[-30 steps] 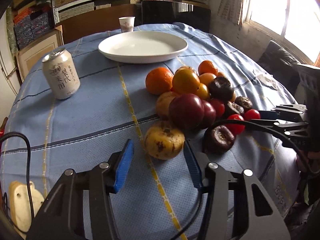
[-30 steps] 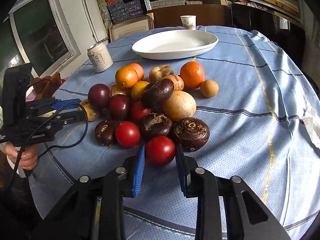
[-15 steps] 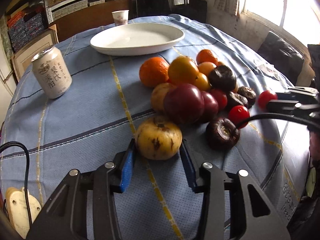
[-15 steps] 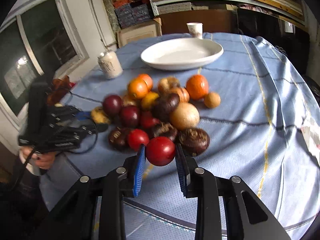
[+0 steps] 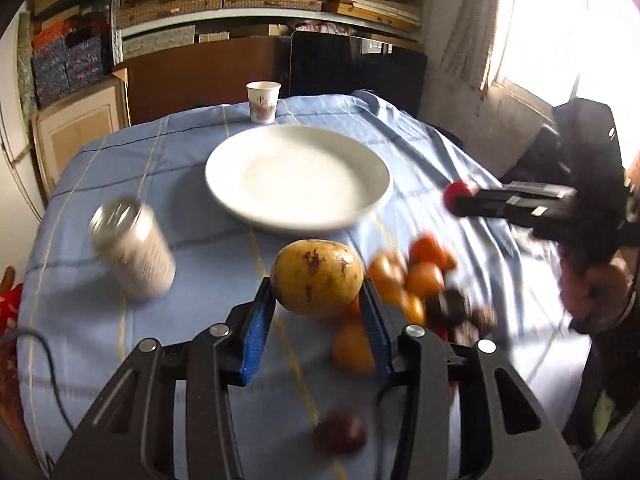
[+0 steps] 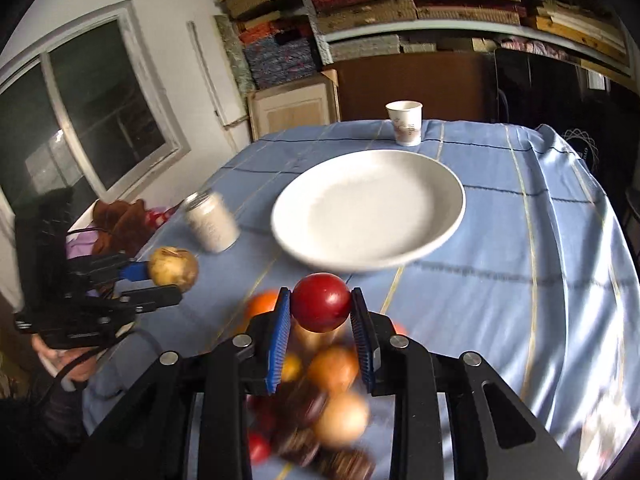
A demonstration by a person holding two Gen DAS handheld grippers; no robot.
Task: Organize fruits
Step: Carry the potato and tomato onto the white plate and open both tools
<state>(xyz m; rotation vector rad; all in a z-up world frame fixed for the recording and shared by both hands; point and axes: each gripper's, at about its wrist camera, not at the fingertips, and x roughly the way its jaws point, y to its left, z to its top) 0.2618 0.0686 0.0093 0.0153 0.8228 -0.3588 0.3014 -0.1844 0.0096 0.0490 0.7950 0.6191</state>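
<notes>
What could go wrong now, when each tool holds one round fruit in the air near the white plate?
1. The yellow fruit is wide and held only at its sides by the left tool; it may slip and drop onto the fruit pile.
2. The red fruit in the right tool may roll off the shallow white plate if released quickly.
3. Both tools approach the plate together and might collide.
</notes>
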